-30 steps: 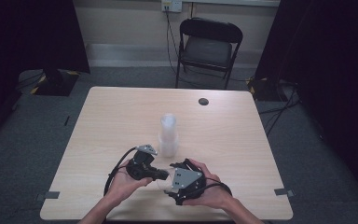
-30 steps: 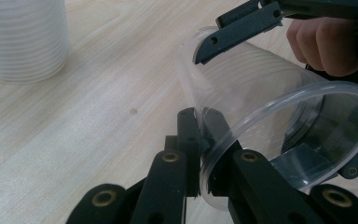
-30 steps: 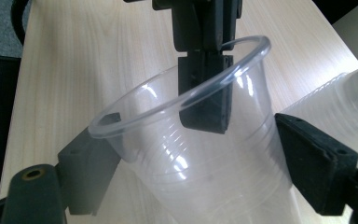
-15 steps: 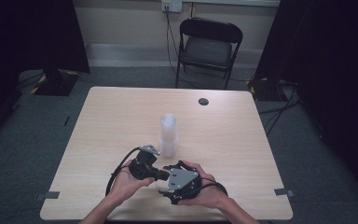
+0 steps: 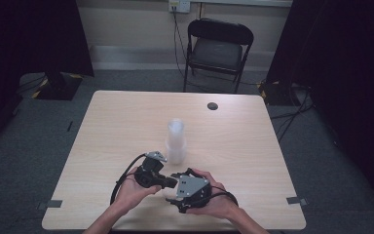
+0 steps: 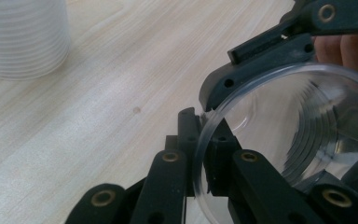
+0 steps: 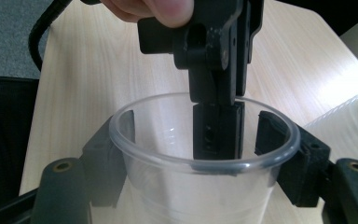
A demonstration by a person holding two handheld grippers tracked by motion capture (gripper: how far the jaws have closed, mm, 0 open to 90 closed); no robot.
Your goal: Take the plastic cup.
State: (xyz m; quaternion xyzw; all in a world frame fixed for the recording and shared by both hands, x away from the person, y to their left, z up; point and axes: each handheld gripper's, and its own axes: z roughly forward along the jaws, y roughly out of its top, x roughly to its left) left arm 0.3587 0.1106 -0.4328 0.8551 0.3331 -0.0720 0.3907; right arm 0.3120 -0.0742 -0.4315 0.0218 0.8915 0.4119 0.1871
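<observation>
A clear plastic cup lies on its side between both grippers near the table's front edge. My left gripper is shut on the cup's rim, pinching the thin wall. In the right gripper view the left gripper comes down from above onto the far rim. My right gripper has the cup's body between its jaws. Those jaws have just been closing, and their pads touch the cup's sides. In the high view the left gripper and the right gripper meet tip to tip.
A tall stack of clear cups stands at mid-table just beyond the hands, also seen as the stack. A small black disc lies near the far edge of the wooden table. A black folding chair stands behind.
The right gripper's front has drawn in closer to the left gripper's tips. Both hands stay at the same spot by the front edge.
</observation>
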